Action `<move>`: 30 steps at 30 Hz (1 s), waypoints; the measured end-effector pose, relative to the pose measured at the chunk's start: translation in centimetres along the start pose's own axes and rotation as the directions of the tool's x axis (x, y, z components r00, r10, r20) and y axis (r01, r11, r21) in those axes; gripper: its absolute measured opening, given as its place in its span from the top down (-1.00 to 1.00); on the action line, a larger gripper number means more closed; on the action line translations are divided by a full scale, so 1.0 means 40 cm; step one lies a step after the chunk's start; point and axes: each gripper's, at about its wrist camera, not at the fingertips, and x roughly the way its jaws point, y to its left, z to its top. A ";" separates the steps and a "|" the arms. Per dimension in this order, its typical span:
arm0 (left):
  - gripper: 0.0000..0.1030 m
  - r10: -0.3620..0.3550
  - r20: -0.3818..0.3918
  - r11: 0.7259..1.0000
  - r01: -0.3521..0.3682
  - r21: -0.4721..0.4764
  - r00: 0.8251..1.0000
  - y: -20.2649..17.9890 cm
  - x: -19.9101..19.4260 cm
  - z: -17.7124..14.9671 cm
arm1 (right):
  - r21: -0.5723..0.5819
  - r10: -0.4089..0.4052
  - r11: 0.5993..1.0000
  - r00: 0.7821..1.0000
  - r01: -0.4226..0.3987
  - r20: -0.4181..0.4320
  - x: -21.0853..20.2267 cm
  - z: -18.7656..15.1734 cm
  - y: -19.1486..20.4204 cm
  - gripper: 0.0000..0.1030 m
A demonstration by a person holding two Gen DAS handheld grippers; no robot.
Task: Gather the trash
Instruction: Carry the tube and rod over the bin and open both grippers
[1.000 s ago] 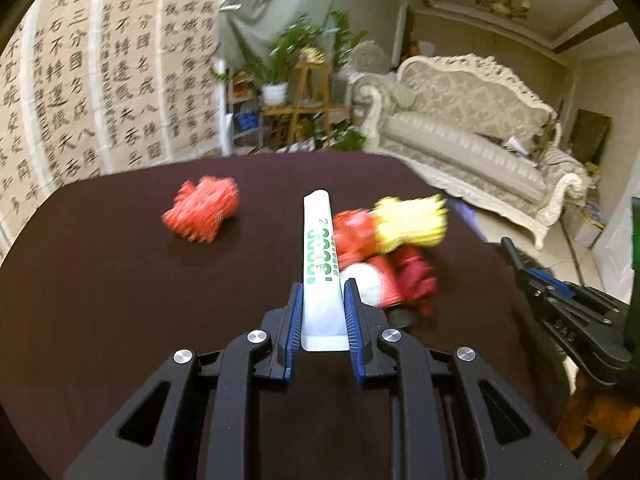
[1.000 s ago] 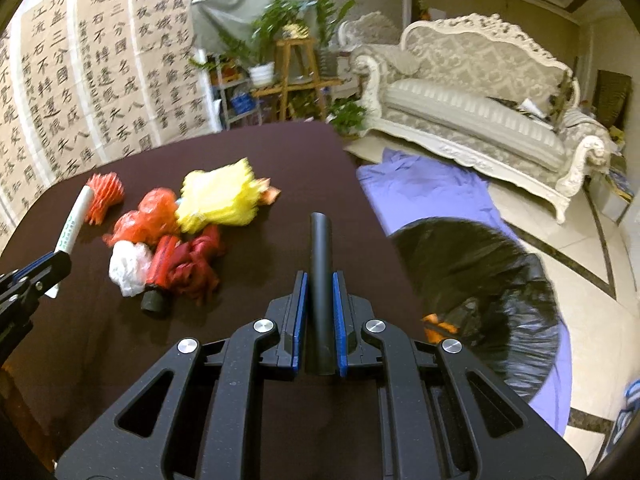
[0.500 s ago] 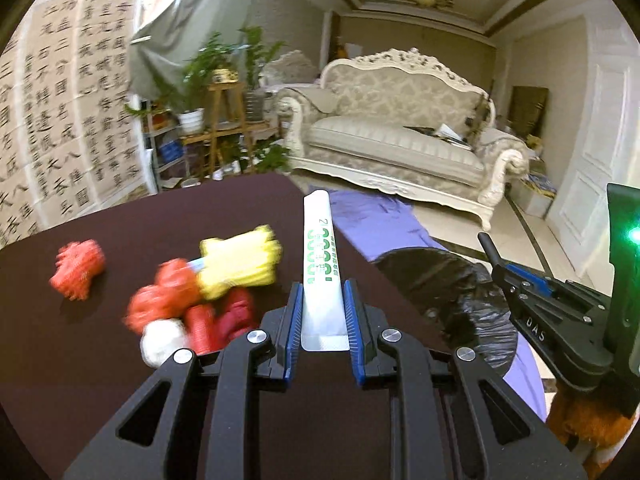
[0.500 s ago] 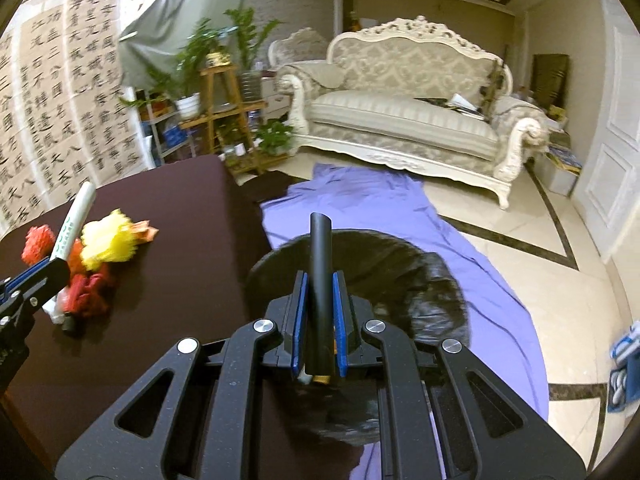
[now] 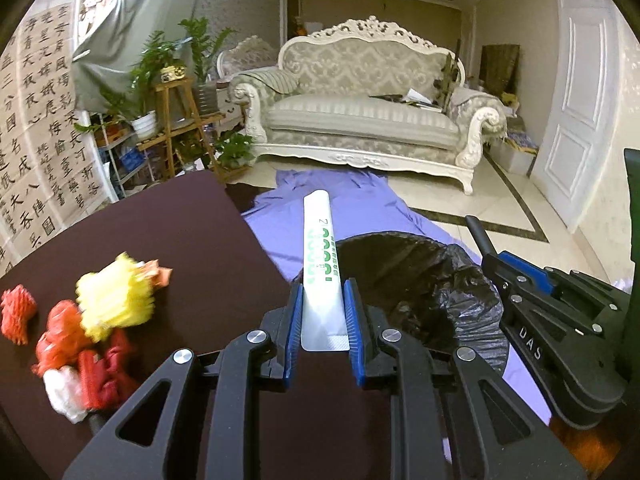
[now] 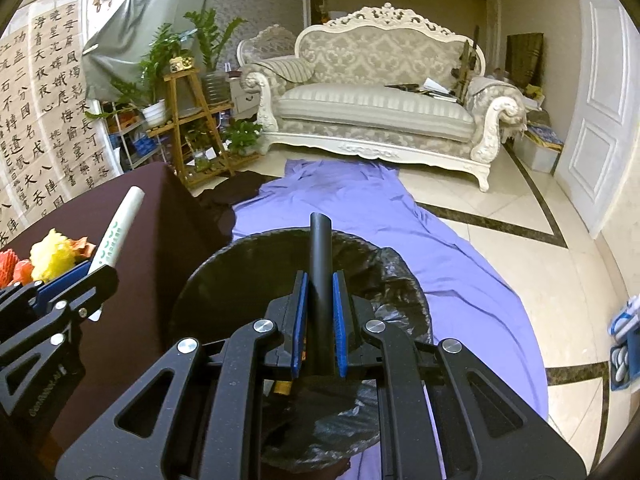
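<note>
The left claw (image 5: 322, 316) pinches a white tube with green print (image 5: 321, 264) between its blue pads, the tube sticking out forward past the fingertips. It hangs over the right edge of the dark brown counter (image 5: 160, 232), with the tube's far end reaching over the purple sheet (image 5: 360, 200) on the floor.

The right claw (image 6: 320, 312) is pressed tight on a slim black tube (image 6: 320, 268), which points forward above the round bin lined with a black trash bag (image 6: 248, 280). The bin stands on the purple sheet just right of the counter, and its open mouth lies directly beneath the right claw. In the left wrist view the bin sits between the two claws, near and to the right of the white tube.

On the counter's left part lies a heap of leftover trash: a yellow foam net (image 5: 114, 300), red and orange scraps (image 5: 60, 332), a white crumpled piece (image 5: 64, 392), and one orange net (image 5: 16, 312) set apart at the far left.

A cream sofa (image 6: 380, 112) and a plant stand (image 6: 192, 120) fill the far side of the room.
</note>
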 end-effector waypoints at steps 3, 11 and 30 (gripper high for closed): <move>0.58 -0.004 -0.010 1.000 0.004 0.014 1.000 -0.020 0.026 0.011 | 0.013 -0.005 1.000 1.000 0.006 -0.013 0.023 0.002 -0.010 0.76; 0.05 0.004 -0.065 1.000 -0.002 0.024 0.998 -0.038 0.077 0.009 | 0.045 -0.011 0.999 0.999 0.013 -0.044 0.063 -0.010 -0.038 0.45; -0.35 0.112 -0.062 0.991 -0.116 -0.068 0.992 0.105 -0.059 -0.049 | 0.005 0.037 0.999 0.998 -0.037 -0.045 0.007 -0.035 0.048 0.27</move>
